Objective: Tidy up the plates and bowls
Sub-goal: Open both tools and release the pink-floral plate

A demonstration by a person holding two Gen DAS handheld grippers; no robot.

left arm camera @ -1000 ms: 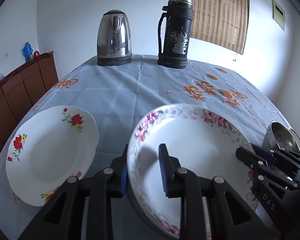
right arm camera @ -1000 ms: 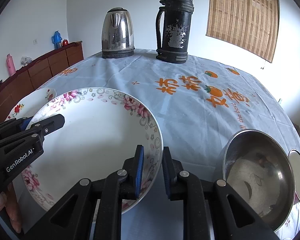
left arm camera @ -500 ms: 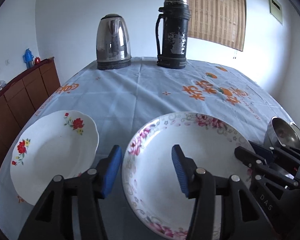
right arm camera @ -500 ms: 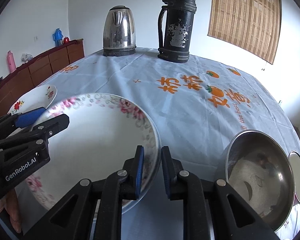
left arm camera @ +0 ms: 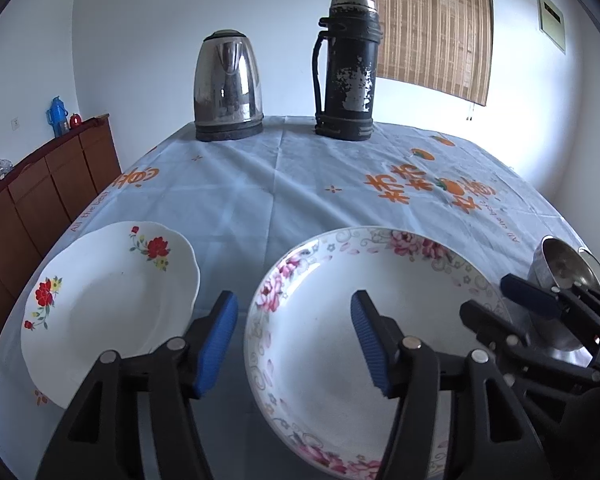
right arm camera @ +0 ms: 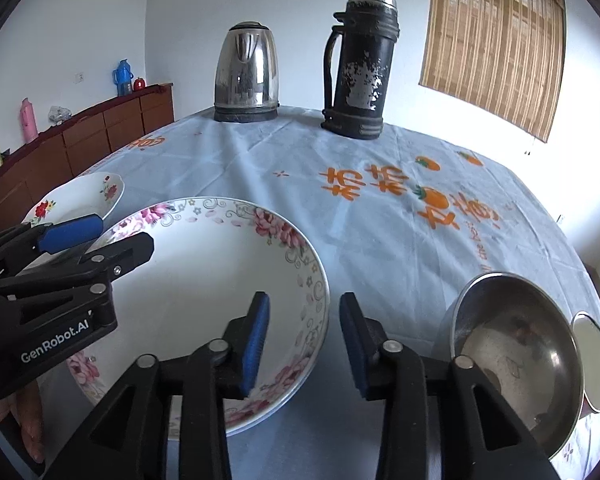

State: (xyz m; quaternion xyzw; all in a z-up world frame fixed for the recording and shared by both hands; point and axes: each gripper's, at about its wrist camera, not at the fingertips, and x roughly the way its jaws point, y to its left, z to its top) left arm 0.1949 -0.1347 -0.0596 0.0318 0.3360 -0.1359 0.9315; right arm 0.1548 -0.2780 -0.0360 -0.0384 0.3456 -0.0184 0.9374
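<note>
A pink-flowered plate (left arm camera: 340, 320) lies flat on the blue tablecloth; it also shows in the right wrist view (right arm camera: 204, 280). My left gripper (left arm camera: 294, 344) is open, its jaws straddling the plate's left rim without gripping. My right gripper (right arm camera: 304, 344) is open, its jaws either side of the plate's right rim. A white plate with red flowers (left arm camera: 108, 304) lies to the left, and shows in the right wrist view (right arm camera: 80, 196). A steel bowl (right arm camera: 516, 360) sits at the right.
A steel kettle (left arm camera: 228, 88) and a black thermos (left arm camera: 346, 68) stand at the table's far end. A small round steel dish (right arm camera: 592, 360) lies beside the steel bowl. A wooden sideboard (right arm camera: 80, 140) runs along the left wall.
Both grippers have opened and let go of the pink-flowered plate, which now rests flat on the cloth. The left opened first, then the right.
</note>
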